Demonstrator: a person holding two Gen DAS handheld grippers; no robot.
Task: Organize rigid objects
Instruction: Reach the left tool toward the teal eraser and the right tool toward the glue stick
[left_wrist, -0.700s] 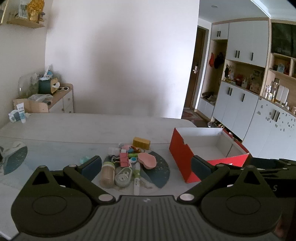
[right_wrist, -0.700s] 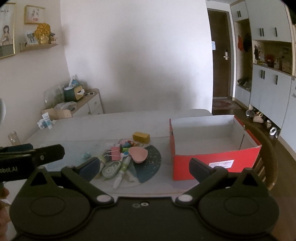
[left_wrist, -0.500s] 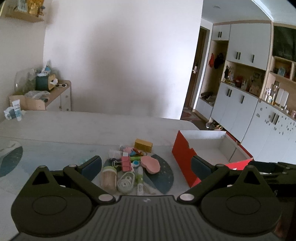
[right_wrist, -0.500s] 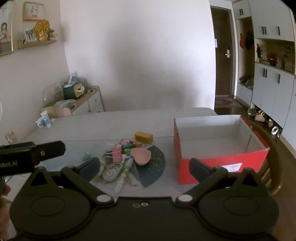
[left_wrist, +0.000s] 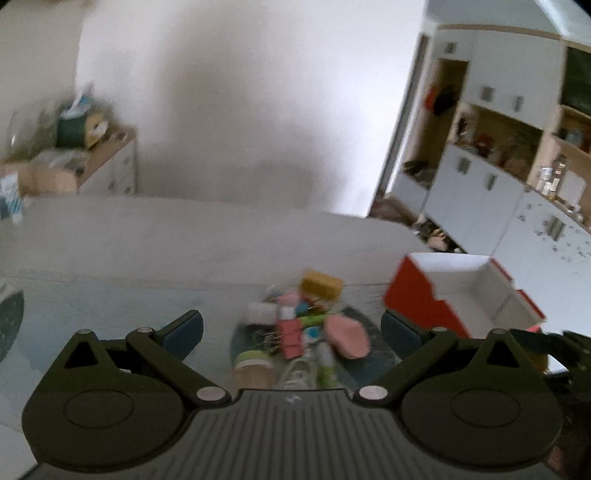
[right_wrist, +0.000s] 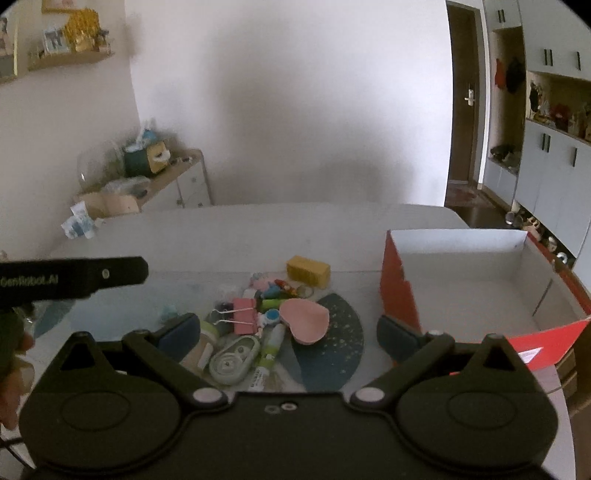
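A heap of small items lies on a dark round mat (right_wrist: 328, 354): a pink heart-shaped dish (right_wrist: 306, 320), a pink binder clip (right_wrist: 244, 316), a yellow block (right_wrist: 308, 271), a correction-tape roller (right_wrist: 233, 359), a glue stick (right_wrist: 269, 349) and a beige bottle (left_wrist: 252, 371). To their right stands an open red box (right_wrist: 399, 291) with a white inside. My right gripper (right_wrist: 287, 332) hovers open just before the heap. In the blurred left wrist view my left gripper (left_wrist: 291, 328) is open over the same heap, where the pink dish (left_wrist: 347, 336) and the red box (left_wrist: 413, 299) show.
The table (right_wrist: 229, 236) is pale, with a second dark mat (left_wrist: 9, 325) at its left. The left gripper's black body (right_wrist: 74, 277) juts in from the left, held by a hand (right_wrist: 14, 354). A low sideboard (right_wrist: 177, 184) with clutter stands behind, white cabinets (left_wrist: 498, 184) to the right.
Both grippers have moved forward and down toward the heap, which now looks larger and nearer. The left wrist view has swung and blurred. Jaws stay open; nothing was taken.
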